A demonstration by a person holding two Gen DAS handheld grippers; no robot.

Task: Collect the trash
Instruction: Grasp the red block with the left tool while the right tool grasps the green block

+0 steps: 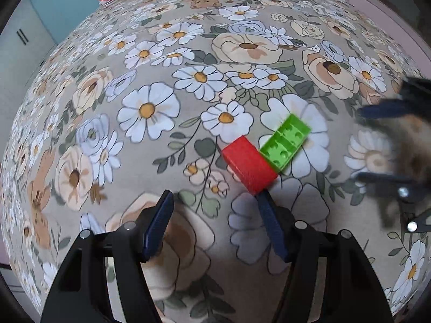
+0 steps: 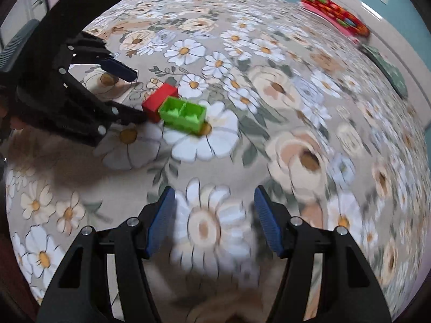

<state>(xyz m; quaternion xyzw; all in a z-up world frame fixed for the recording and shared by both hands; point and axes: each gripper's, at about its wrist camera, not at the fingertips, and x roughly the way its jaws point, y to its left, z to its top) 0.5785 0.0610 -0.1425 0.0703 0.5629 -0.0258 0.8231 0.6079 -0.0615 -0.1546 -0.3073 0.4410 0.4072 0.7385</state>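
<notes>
A red block [image 1: 249, 164] and a green hollow block [image 1: 285, 141] lie touching each other on the floral cloth [image 1: 150, 113]. My left gripper [image 1: 215, 196] is open just short of them, with its right fingertip [image 1: 265, 202] at the red block's near corner and nothing between the jaws. My right gripper [image 1: 377, 145] shows blurred at the right edge of the left wrist view. In the right wrist view my right gripper [image 2: 214, 192] is open over bare cloth. There the red block [image 2: 159, 99] and green block [image 2: 183, 115] lie ahead to the left, beside the left gripper [image 2: 134, 94].
The floral cloth [image 2: 282, 86] covers the whole surface. A red patterned item [image 2: 334, 13] and a dark green object [image 2: 388, 72] lie at its far edge. A dark chair back [image 2: 16, 45] stands to the left, behind the hand that holds the left gripper.
</notes>
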